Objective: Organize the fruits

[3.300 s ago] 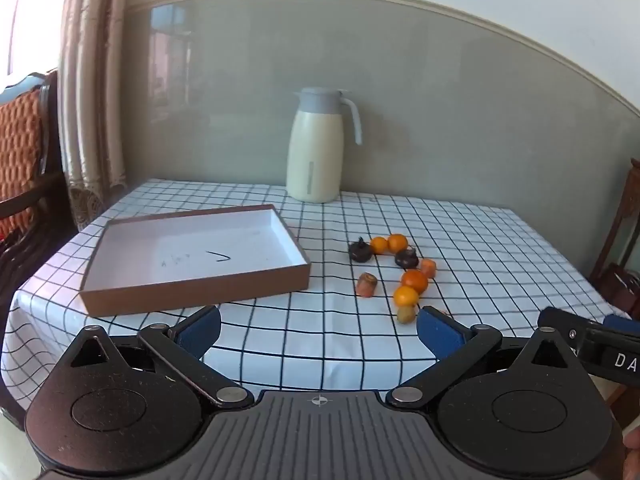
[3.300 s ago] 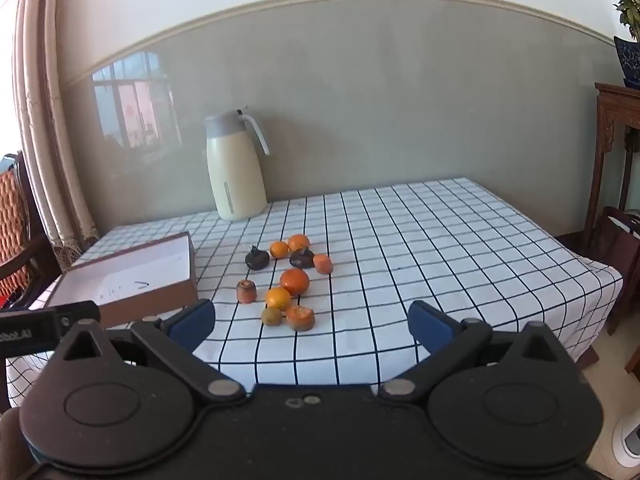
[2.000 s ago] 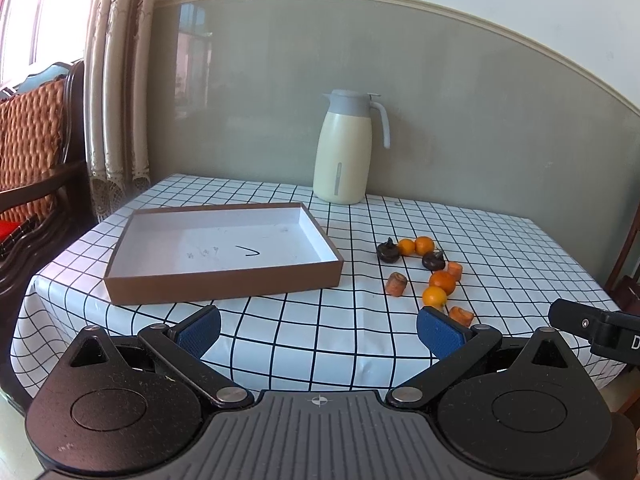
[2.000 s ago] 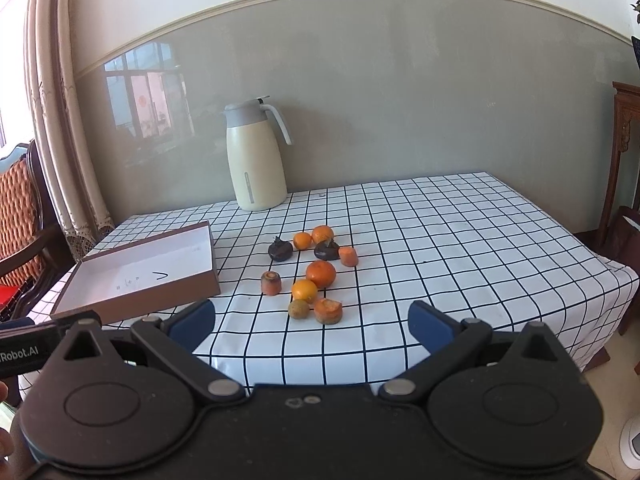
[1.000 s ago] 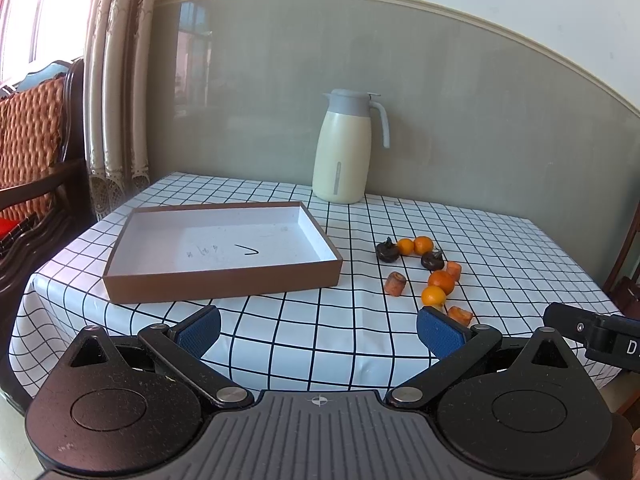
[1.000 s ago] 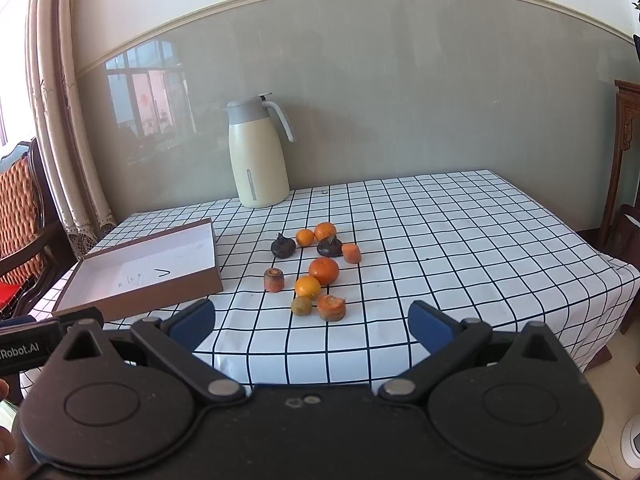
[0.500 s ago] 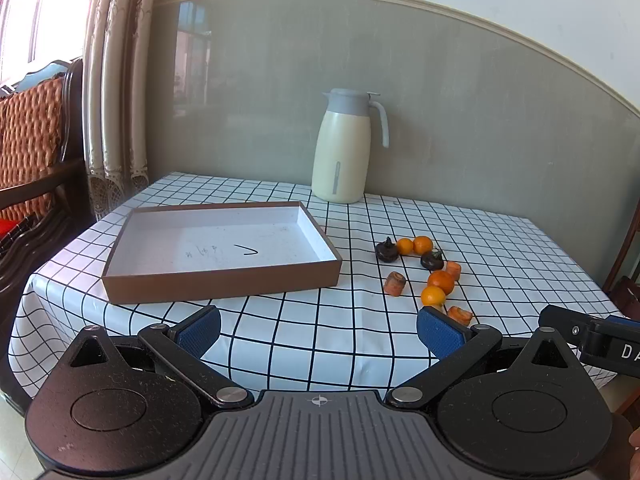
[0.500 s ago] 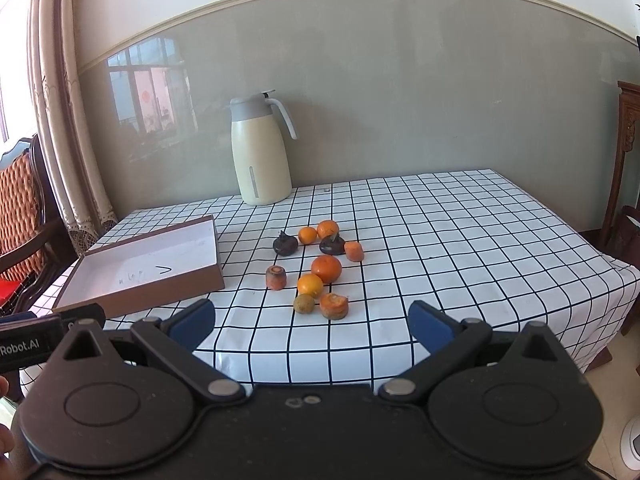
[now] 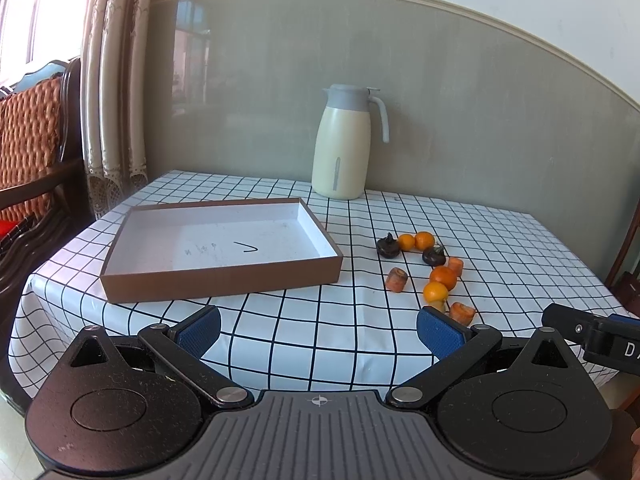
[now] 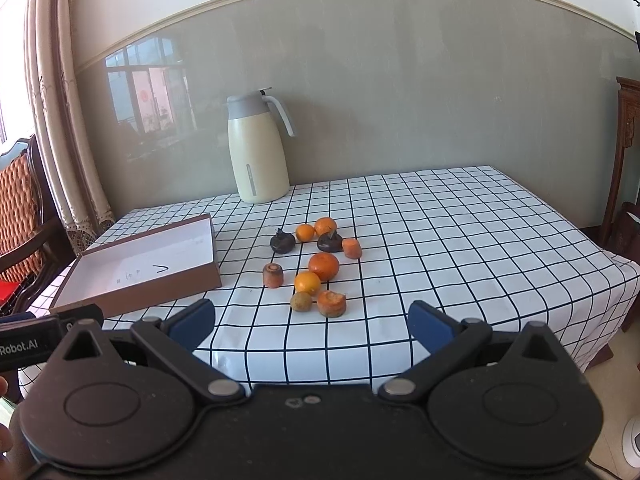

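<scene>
Fruits [image 10: 316, 264] well beyond, between spread fingers [image 10: 188, 322] of right gripper [image 10: 310, 326].

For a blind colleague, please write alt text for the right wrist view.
The open right tool points over a checked table at loose fruit pieces. A shallow brown box with no fruit in it lies to their left. A cream jug stands behind, by the wall.

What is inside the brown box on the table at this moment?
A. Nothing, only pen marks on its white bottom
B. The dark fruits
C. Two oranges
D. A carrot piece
A: the brown box shows only a bare white bottom with pen marks, while the fruits all lie on the checkered tablecloth beside it.
</scene>
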`<state>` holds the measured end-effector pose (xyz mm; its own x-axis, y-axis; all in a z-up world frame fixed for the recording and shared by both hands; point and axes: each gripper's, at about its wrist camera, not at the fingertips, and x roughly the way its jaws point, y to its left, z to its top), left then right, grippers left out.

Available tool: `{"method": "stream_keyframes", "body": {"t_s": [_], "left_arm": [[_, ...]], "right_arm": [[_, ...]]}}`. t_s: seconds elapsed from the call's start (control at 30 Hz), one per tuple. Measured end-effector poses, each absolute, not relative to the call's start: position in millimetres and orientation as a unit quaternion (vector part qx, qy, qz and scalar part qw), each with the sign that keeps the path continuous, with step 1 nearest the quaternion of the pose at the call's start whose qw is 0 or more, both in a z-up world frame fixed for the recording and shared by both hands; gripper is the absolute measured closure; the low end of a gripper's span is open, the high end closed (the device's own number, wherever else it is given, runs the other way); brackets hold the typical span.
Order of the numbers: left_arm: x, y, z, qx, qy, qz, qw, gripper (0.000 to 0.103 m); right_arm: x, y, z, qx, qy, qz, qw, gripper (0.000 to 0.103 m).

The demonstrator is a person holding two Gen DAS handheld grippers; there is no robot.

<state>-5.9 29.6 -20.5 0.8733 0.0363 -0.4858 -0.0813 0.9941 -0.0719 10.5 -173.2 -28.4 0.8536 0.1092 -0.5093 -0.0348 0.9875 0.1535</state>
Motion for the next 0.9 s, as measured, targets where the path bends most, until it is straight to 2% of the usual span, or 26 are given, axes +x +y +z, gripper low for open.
{"method": "stream_keyframes", "body": {"t_s": [0.53, 0.9], "left_arm": [[10, 27, -36, -0.042, 0.258, 0.02, 0.965, 0.0], [32, -1, -62, 0.005, 0.265, -0.004, 0.964, 0.0]], "right_arm": [[18, -182, -49, 0.077, 0.278, 0.041, 0.957, 0.006], [34, -197, -76, 0.093, 0.297, 0.026, 0.95, 0.008]]}}
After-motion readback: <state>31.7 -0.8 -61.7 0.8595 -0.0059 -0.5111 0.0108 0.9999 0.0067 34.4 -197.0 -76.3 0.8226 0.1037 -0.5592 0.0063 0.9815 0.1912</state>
